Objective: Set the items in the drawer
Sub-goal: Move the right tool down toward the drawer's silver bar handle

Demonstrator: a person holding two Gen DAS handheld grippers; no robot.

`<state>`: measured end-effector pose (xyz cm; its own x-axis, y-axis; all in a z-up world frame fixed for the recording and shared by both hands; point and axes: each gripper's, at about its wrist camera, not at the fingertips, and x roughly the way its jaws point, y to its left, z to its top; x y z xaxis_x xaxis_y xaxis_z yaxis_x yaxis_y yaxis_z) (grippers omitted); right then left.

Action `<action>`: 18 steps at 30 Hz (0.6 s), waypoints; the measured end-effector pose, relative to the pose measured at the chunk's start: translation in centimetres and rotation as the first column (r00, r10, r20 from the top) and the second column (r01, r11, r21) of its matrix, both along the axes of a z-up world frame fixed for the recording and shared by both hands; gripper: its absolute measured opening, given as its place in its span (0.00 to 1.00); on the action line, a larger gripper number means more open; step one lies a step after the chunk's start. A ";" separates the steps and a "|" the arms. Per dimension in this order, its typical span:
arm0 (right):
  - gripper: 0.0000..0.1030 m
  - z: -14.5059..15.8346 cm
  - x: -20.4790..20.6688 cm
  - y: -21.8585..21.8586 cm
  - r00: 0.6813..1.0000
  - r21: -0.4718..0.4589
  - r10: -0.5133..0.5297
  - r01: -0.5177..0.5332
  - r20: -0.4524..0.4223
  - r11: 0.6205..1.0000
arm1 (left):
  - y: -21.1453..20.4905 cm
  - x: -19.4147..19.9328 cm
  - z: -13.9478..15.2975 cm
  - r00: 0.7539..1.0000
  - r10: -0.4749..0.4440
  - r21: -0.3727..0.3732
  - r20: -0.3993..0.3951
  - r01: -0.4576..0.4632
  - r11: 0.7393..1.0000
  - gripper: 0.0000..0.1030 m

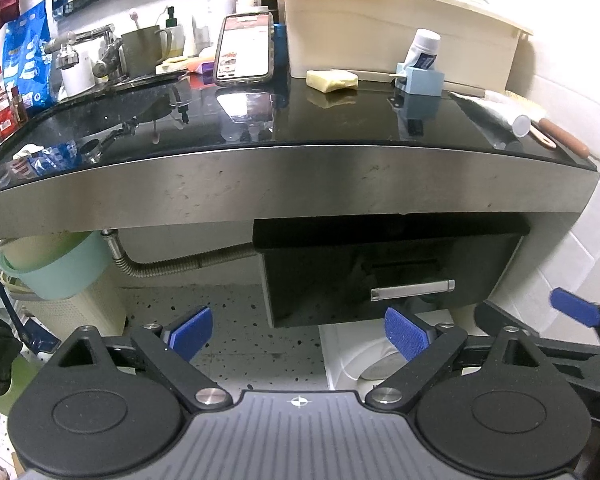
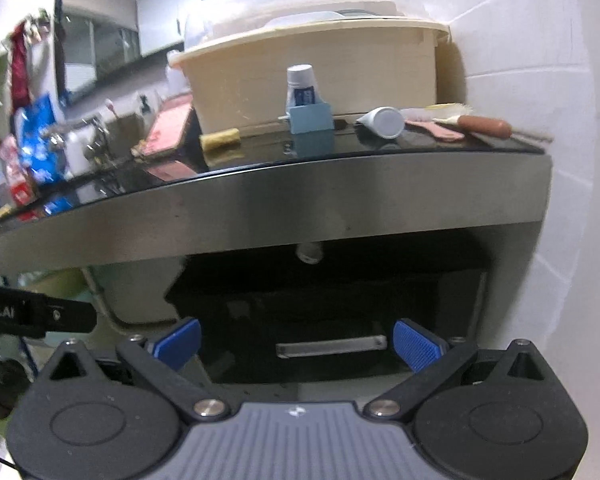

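A black drawer (image 1: pixel 324 280) with a silver bar handle (image 1: pixel 413 289) hangs shut under the steel-edged black counter (image 1: pixel 284 192). My left gripper (image 1: pixel 298 336) stands open below the drawer front, nothing between its blue pads. My right gripper (image 2: pixel 296 344) is open too, its pads flanking the handle (image 2: pixel 331 347) without touching it; one of its blue fingertips (image 1: pixel 572 307) shows at the right of the left wrist view. On the counter lie a yellow sponge (image 1: pixel 332 80), a blue holder with a toothpaste tube (image 1: pixel 420 76), a second tube (image 1: pixel 496 114) and a brown-handled brush (image 1: pixel 560 140).
A phone (image 1: pixel 244 50) leans beside a cream tub (image 1: pixel 400 32) at the back of the counter. A tap (image 1: pixel 84 46), a mug (image 1: pixel 142 52) and bottles crowd the left. Below hang a steel hose (image 1: pixel 172 266) and a mint basin (image 1: pixel 56 268). A white tiled wall (image 2: pixel 540 160) closes the right.
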<state>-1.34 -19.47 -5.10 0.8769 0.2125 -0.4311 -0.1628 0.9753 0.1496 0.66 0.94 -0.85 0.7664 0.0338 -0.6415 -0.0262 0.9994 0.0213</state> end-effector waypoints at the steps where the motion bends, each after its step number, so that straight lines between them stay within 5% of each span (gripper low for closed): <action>1: 1.00 -0.4 0.1 -0.2 1.000 0.017 0.018 -0.018 0.012 1.000 | 0.0 0.0 0.0 1.000 -0.001 -0.001 0.000 0.001 1.000 0.91; 5: 1.00 -1.8 0.8 -0.6 0.995 0.019 0.093 -0.094 0.047 0.995 | 0.2 0.0 -0.1 1.000 0.003 -0.005 -0.001 -0.003 1.000 0.91; 14: 1.00 -4.0 4.1 0.4 0.983 -0.052 0.178 -0.180 -0.055 0.982 | 0.3 0.0 -0.2 1.000 0.000 -0.009 -0.007 0.000 1.000 0.91; 18: 1.00 -5.4 5.6 1.6 0.974 -0.152 0.221 -0.227 -0.056 0.962 | 0.4 0.0 -0.3 1.000 -0.003 -0.012 -0.009 0.003 1.000 0.91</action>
